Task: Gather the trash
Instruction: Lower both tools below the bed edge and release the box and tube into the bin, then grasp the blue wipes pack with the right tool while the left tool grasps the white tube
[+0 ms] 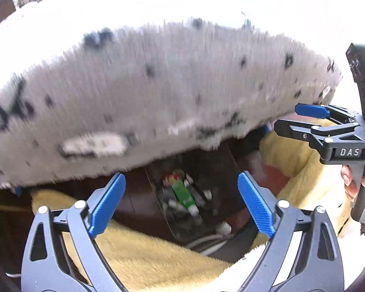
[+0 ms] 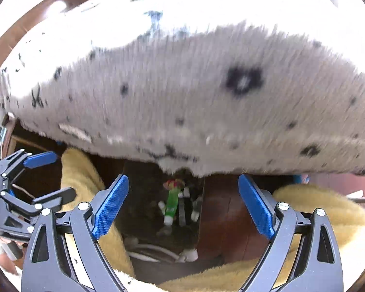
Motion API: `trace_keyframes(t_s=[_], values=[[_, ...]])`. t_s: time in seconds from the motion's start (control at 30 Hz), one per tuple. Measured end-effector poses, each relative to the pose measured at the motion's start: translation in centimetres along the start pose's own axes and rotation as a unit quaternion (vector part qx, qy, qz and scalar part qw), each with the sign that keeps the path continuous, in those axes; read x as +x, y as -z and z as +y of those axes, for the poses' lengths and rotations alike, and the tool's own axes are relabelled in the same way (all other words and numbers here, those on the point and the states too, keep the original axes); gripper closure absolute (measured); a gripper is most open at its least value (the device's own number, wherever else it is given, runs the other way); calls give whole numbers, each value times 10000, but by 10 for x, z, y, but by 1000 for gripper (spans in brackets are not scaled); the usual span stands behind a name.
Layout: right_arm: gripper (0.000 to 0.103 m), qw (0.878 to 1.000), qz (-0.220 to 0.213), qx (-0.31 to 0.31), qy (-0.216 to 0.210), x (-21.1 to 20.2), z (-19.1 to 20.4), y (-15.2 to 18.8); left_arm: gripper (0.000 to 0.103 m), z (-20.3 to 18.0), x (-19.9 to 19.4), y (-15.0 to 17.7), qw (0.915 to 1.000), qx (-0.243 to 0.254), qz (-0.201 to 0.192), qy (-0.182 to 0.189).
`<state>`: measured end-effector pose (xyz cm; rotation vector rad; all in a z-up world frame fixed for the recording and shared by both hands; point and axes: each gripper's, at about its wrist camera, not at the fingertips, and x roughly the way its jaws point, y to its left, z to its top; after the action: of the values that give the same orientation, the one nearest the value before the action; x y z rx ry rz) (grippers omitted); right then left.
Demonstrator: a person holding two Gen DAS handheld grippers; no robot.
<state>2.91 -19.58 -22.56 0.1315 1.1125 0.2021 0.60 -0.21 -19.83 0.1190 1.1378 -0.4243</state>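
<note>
Trash [image 1: 182, 194], a green tube among small white pieces, lies in a dark open bin [image 1: 206, 165] below both tongs. Left tongs [image 1: 181, 202] and right tongs [image 2: 183, 204] gape wide, empty. A speckled white cushion [image 1: 146, 92] overhangs the bin; yellow fleece [image 1: 146, 255] surrounds it.

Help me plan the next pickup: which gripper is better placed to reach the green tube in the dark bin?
Probably the left gripper: it is open, and the green tube lies between its fingers. The right gripper is open too, but the tube sits left of centre.
</note>
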Motion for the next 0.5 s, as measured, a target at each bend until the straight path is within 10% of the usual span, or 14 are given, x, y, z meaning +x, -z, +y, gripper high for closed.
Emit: trace_keyframes(t_s=[0.5], values=[[8,9929,-1132,148,337,-50,-18,-95,11,45,-41,-77,9932,-308,-1031,-441]])
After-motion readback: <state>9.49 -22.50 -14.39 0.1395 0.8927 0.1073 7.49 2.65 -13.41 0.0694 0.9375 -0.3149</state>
